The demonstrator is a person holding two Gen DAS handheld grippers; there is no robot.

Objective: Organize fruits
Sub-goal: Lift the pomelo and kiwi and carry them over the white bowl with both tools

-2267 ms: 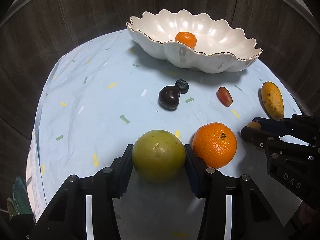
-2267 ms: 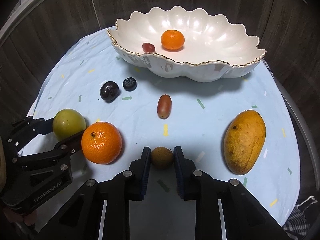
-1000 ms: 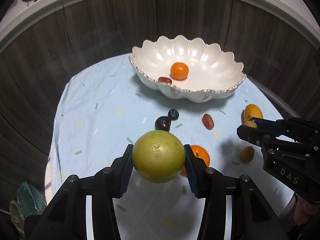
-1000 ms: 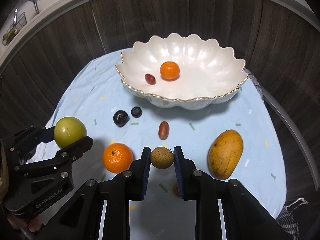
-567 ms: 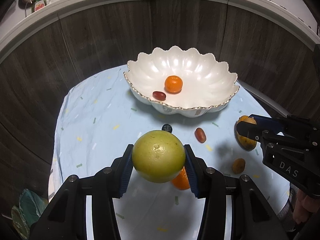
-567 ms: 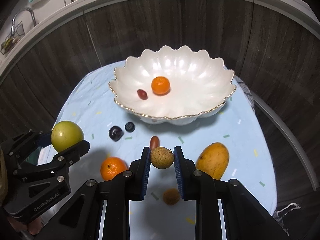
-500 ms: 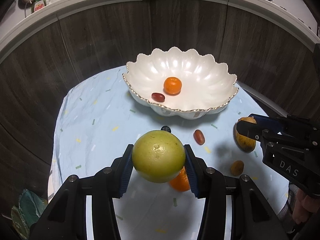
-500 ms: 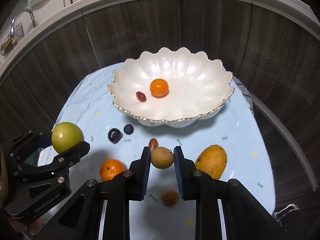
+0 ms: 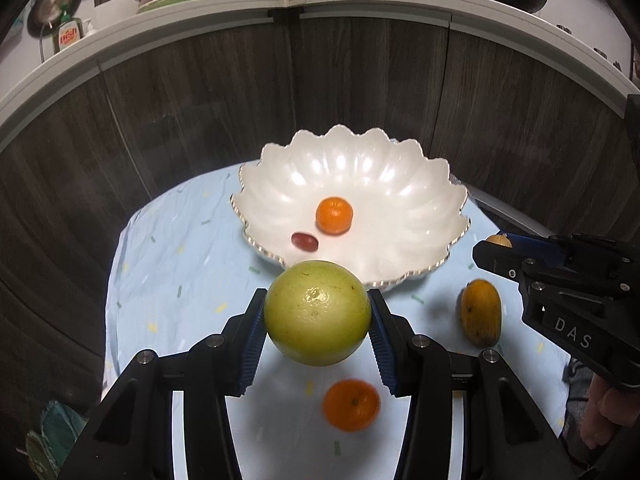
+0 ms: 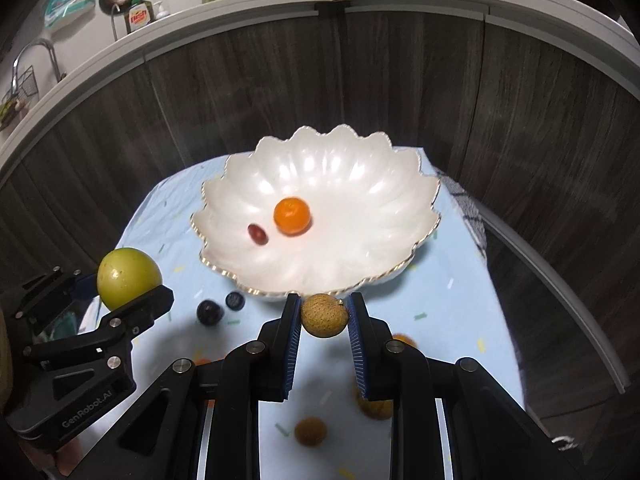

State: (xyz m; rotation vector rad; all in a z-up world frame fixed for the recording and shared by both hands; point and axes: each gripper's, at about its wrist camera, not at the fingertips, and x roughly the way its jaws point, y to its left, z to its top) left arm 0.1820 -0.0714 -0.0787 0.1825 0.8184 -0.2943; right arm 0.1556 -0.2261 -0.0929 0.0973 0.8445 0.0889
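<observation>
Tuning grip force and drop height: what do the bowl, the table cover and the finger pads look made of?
Bowl: likely glazed ceramic, glossy white with sharp highlights and a thin gold scalloped rim; could be glass or melamine.
Table cover: thin fabric or plastic sheet, matte pale blue with creases and small printed flecks.
Finger pads: probably rubber or soft plastic, blue, finely ribbed, mounted on black rigid plastic fingers.

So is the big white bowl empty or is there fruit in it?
Not empty. The white bowl holds a small orange and a dark red fruit; the rest of it is bare.
</observation>
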